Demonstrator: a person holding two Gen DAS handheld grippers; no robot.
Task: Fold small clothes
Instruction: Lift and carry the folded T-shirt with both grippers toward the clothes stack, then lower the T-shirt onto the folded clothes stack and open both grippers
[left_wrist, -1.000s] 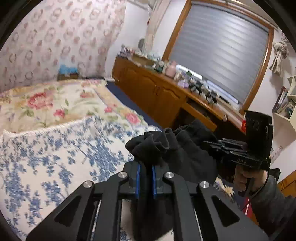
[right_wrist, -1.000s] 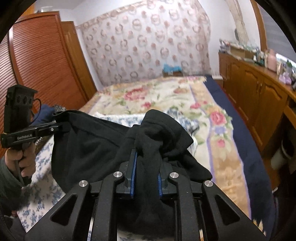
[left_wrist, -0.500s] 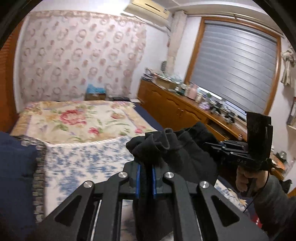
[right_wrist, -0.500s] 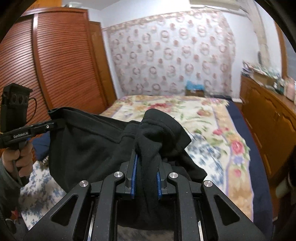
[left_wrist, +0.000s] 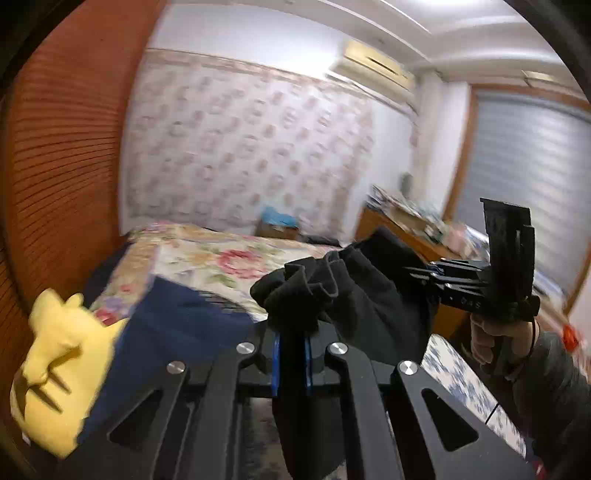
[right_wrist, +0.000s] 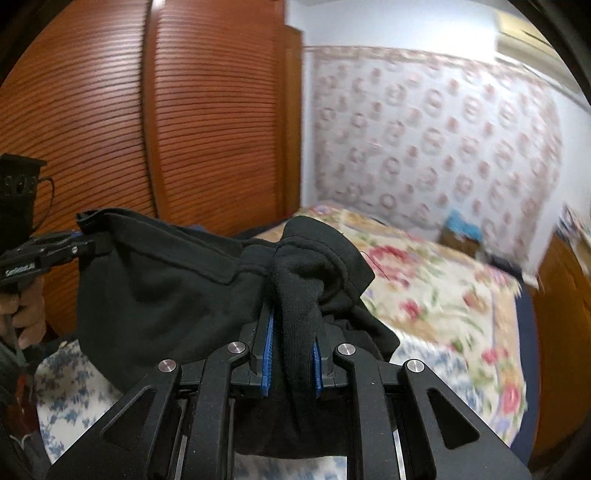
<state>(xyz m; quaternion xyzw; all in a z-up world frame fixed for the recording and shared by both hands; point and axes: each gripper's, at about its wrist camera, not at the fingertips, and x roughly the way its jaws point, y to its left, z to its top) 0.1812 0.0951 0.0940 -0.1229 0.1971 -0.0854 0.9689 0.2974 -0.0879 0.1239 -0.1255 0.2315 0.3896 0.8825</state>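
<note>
A small black garment (right_wrist: 166, 295) hangs stretched in the air between my two grippers, above the bed. In the right wrist view my right gripper (right_wrist: 293, 325) is shut on a bunched fold of it, while my left gripper (right_wrist: 86, 243) pinches the far hem at the left. In the left wrist view my left gripper (left_wrist: 291, 334) is shut on another bunch of the black garment (left_wrist: 354, 295), and my right gripper (left_wrist: 412, 274) grips the cloth at the right, held by a hand (left_wrist: 491, 339). The garment's lower part hangs hidden behind the gripper bodies.
Below lies a bed with a floral cover (right_wrist: 424, 288) and a blue-flowered blanket (right_wrist: 62, 391). A navy cushion (left_wrist: 177, 332) and a yellow plush toy (left_wrist: 59, 369) sit at the left. A slatted wooden wardrobe (right_wrist: 184, 129) stands behind, a wooden dresser (left_wrist: 406, 236) at the right.
Both grippers have risen and swung to the left with the black garment still held between them. The wardrobe, navy cushion and yellow plush have come into view.
</note>
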